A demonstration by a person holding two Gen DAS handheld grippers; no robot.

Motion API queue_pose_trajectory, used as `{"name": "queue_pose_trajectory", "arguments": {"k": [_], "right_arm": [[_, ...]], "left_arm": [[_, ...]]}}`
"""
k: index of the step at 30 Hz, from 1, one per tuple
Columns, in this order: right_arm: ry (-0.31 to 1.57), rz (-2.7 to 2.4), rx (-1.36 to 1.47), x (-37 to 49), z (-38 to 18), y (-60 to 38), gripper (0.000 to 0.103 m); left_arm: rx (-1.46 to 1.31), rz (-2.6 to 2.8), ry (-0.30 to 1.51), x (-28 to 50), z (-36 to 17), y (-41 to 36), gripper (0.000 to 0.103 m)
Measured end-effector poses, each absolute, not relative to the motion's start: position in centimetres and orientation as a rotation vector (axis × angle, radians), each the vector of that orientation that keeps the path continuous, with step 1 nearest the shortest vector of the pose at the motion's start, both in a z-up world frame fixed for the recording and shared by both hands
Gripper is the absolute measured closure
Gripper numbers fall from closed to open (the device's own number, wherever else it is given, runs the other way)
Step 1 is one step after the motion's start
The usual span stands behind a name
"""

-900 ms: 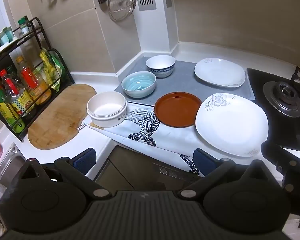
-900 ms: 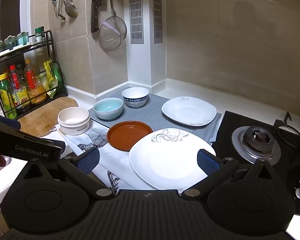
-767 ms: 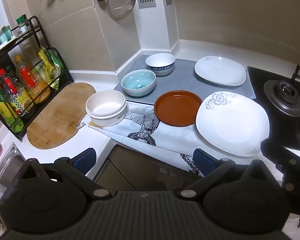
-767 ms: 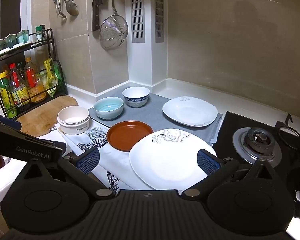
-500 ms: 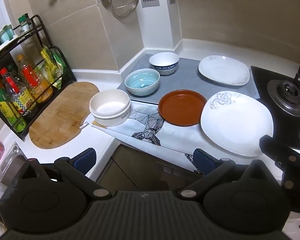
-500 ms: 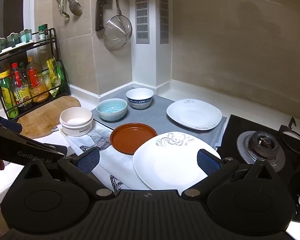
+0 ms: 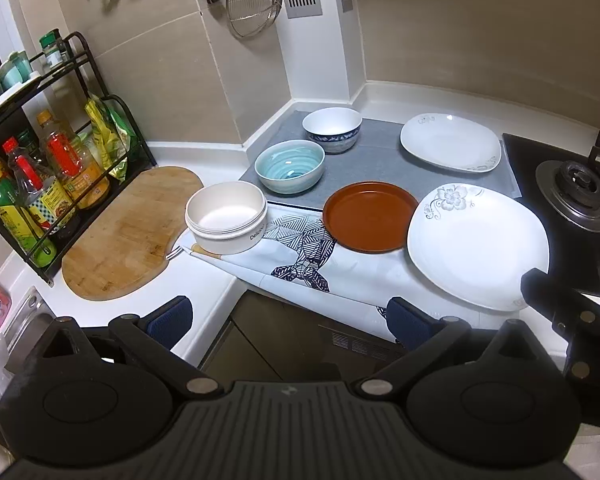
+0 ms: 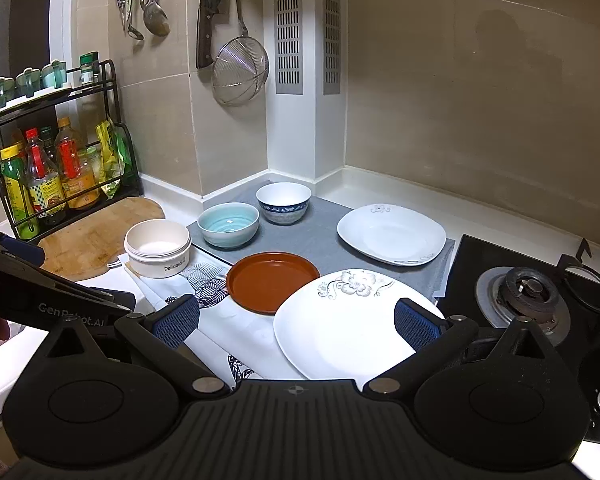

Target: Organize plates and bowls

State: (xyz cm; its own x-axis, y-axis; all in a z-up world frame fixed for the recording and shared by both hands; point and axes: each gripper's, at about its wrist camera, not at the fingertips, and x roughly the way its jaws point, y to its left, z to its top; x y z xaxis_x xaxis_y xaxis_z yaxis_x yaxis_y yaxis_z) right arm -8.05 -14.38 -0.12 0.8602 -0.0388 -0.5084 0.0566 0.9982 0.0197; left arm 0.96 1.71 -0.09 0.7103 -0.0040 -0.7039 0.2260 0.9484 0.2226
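Kitchen corner, white surface [image 7: 203, 280] running into a beige tiled wall, gas hob [image 8: 528, 292] at the right. Grey mat [image 7: 376, 160] at the back carries a blue-patterned bowl [image 7: 332, 130], a teal bowl [image 7: 289, 166] just in front-left of it, and a small white plate [image 7: 450, 148] to the right, well apart from the bowls. Patterned cloth [image 7: 300, 256] in front holds a cream round container [image 7: 225, 222] at its left end, a brown plate [image 7: 370, 216] in the middle, and a large white flowered plate [image 7: 478, 244]; the flowered plate's rim looks to overlap or touch the brown plate's right edge. Wooden cutting board [image 7: 127, 232] left of the container, bottle rack [image 7: 47, 184] beyond it. Strainer [image 8: 239, 70] and utensils hang on the wall. Left tongs [image 7: 287, 316] spread wide, nothing between the pads, hovering off the surface edge. Right tongs [image 8: 295, 316] also spread wide and empty, above the near part of the flowered plate, not touching it.
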Motion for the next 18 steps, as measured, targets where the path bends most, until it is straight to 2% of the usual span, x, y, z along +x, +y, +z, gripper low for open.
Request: {"name": "queue_pose_trajectory", "arguments": {"k": [18], "right_arm": [[0.520,-0.051,0.023,-8.37,-0.02,-14.61,0.000]], "left_arm": [[0.318,-0.143,0.768,0.79,-0.10,1.03,0.000]]}}
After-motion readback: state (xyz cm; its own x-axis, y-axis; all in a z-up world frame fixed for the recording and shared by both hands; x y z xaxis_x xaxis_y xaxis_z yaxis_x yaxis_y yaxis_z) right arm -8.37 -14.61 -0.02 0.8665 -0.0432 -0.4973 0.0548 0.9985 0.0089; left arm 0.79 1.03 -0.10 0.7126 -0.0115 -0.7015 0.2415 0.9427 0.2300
